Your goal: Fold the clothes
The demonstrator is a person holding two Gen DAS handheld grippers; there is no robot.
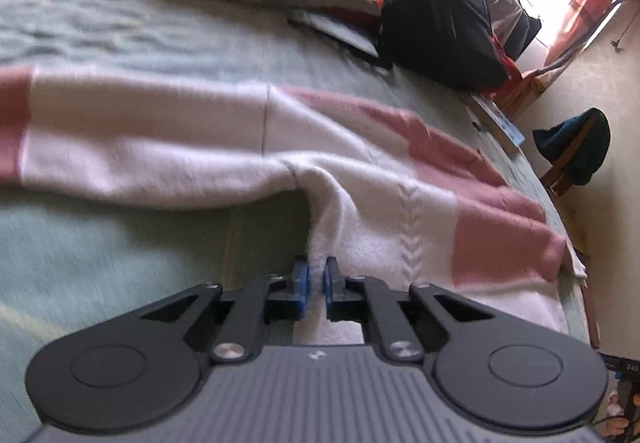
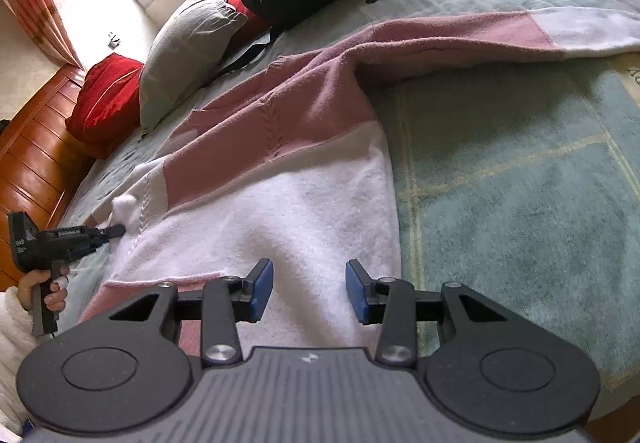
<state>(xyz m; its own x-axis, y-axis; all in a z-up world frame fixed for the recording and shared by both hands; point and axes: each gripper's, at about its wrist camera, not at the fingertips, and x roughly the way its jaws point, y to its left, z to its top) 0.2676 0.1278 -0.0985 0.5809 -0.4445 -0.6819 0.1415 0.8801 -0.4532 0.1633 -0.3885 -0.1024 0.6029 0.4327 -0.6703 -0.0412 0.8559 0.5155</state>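
Left gripper point(image 1: 317, 283) on sweater point(image 1: 160, 135) edge

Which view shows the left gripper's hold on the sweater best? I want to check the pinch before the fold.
The left wrist view: the left gripper is close up, its blue pads shut on a raised white ridge of the sweater. The right wrist view shows that gripper small, from the side, its tip at the sweater's edge.

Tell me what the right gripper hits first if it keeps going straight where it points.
Most likely the white part of the pink-and-white sweater, lying just ahead of the right gripper and its open jaws; depth is uncertain.
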